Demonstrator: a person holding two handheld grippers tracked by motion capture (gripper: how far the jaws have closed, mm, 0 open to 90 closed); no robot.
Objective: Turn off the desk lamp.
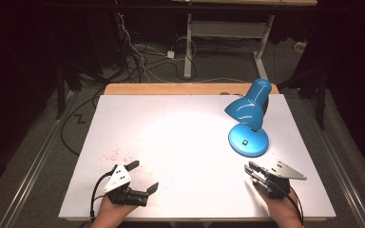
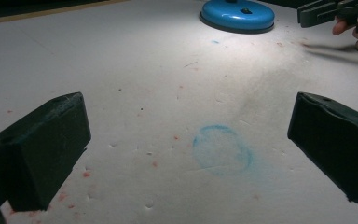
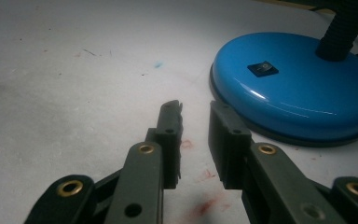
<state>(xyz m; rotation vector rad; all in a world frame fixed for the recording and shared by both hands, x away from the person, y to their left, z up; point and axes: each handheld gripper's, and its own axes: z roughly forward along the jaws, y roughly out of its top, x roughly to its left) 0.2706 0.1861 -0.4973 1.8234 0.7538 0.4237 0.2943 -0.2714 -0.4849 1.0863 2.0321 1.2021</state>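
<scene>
Glossy blue desk lamp, with round disc base, black rocker switch and ribbed black neck, is stood at 2 o'clock on the matte white board, stained with red and blue specks. Left gripper is spread wide, empty. Right gripper is held narrowly parted, empty, just beside the base.

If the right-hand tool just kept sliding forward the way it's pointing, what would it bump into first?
Probably the round glossy blue base of the desk lamp. The right tool, jaws nearly closed, points at its near left edge, so it might only graze it; depth is hard to judge.
</scene>
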